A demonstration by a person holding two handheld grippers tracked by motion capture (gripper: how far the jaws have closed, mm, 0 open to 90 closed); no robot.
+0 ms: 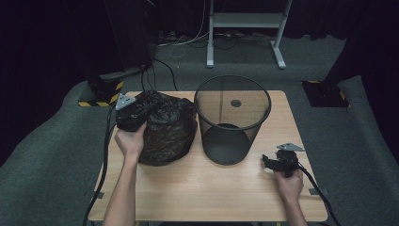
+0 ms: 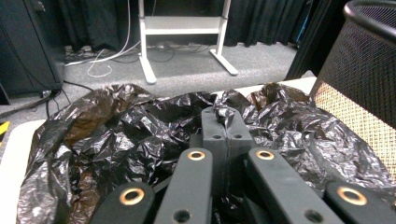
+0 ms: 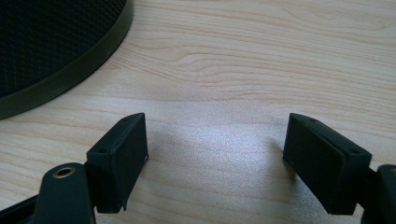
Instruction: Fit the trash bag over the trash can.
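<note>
- Pale wooden worktop (image 1: pixel 197 188), rectangular with rounded corners, grain running across; bare over most of the near half.
- Crumpled black plastic bin bag (image 1: pixel 167 129) heaped on the left half, reaching close to the far edge.
- Black wire-mesh wastebasket (image 1: pixel 233 120) upright just right of the bag, near the centre, open top up; solid dark base ring (image 3: pixel 70 70) flat on the wood.
- Grey carpeted floor (image 1: pixel 56 136) all round.

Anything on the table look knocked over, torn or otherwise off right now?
Nothing stands out. The mesh bin stands upright and empty on the table. The black bag lies crumpled beside it, with no tear I can make out. The left gripper is shut on a fold of it; the right gripper is open over bare wood.
</note>
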